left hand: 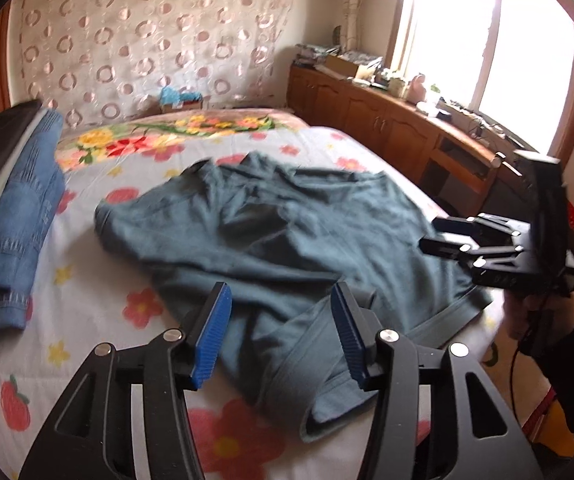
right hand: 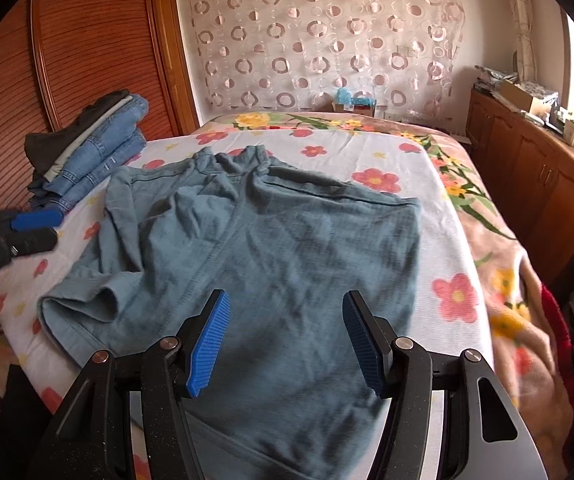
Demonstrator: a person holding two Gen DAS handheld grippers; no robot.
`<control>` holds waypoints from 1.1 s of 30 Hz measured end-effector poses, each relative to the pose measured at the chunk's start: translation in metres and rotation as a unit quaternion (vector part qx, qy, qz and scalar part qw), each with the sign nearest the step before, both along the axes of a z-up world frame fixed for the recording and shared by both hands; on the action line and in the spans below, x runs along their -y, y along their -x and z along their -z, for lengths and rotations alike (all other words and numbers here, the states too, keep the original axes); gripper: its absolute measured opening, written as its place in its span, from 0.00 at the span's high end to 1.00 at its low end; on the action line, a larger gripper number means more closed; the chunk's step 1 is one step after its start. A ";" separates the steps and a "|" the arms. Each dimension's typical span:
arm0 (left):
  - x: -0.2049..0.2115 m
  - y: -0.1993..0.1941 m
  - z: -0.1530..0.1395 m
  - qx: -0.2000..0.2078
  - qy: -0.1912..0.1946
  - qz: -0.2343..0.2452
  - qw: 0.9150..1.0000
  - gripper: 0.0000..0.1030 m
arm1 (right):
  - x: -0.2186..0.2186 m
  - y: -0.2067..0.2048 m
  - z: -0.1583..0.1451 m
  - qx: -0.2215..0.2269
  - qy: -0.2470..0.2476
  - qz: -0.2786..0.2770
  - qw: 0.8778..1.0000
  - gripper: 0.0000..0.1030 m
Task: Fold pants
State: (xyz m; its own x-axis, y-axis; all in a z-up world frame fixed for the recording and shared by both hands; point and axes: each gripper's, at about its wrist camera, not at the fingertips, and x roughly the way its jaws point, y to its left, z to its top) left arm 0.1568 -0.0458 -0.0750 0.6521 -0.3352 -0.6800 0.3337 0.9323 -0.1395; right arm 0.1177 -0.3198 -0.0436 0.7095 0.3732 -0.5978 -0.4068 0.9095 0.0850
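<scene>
Blue ribbed pads face each other on our left claw (left hand: 283, 332), which stands apart with nothing pressed between them; a folded hem of the teal pants (left hand: 287, 232) lies just beneath and ahead of it. Our right claw (right hand: 287, 344) is likewise parted, its pads gripping nothing, hovering over the near leg of the same pants, which spread flat and rumpled ahead of it across the bed (right hand: 367, 152) with its flowered sheet. From the left view we see the right claw off to the right, over the garment's edge, held by a hand (left hand: 527, 320) in a dark sleeve. Beyond the left claw, to its left, sits a stack of folded jeans (left hand: 27, 220). Farther off stand a wooden cabinet (left hand: 387, 120) to the right, a circle-patterned curtain (left hand: 147, 40) and a bright window (left hand: 487, 40).
</scene>
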 end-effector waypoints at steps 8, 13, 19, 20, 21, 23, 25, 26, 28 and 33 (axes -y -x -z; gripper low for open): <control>-0.022 0.008 0.033 -0.038 -0.022 -0.032 0.999 0.49 | -0.027 0.005 0.000 -0.008 -0.027 -0.035 0.999 0.46; -0.027 0.006 0.046 -0.053 -0.028 -0.044 0.997 0.48 | -0.043 0.005 0.001 -0.008 -0.033 -0.053 0.998 0.46; -0.024 0.010 0.050 -0.029 -0.043 -0.040 0.998 0.39 | -0.051 0.003 0.003 -0.010 -0.029 -0.064 0.997 0.48; -0.024 0.010 0.050 -0.028 -0.042 -0.037 0.998 0.37 | -0.052 0.002 0.004 -0.011 -0.029 -0.065 0.997 0.49; -0.023 0.010 0.050 -0.027 -0.040 -0.036 0.998 0.31 | -0.052 0.001 0.004 -0.014 -0.030 -0.066 0.997 0.50; -0.024 0.010 0.051 -0.026 -0.046 -0.042 0.998 0.26 | -0.054 0.000 0.006 -0.019 -0.030 -0.070 0.997 0.53; -0.025 0.011 0.051 -0.025 -0.045 -0.046 0.998 0.26 | -0.057 0.000 0.007 -0.023 -0.027 -0.074 0.997 0.54; -0.025 0.011 0.051 -0.025 -0.044 -0.048 0.998 0.26 | -0.057 0.000 0.008 -0.026 -0.026 -0.075 0.997 0.56; -0.028 0.013 0.050 -0.027 -0.042 -0.053 0.997 0.26 | -0.058 -0.004 0.011 -0.034 -0.027 -0.078 0.996 0.58; -0.035 0.020 0.050 -0.027 -0.034 -0.065 0.997 0.26 | -0.066 -0.011 0.016 -0.059 -0.035 -0.089 0.994 0.64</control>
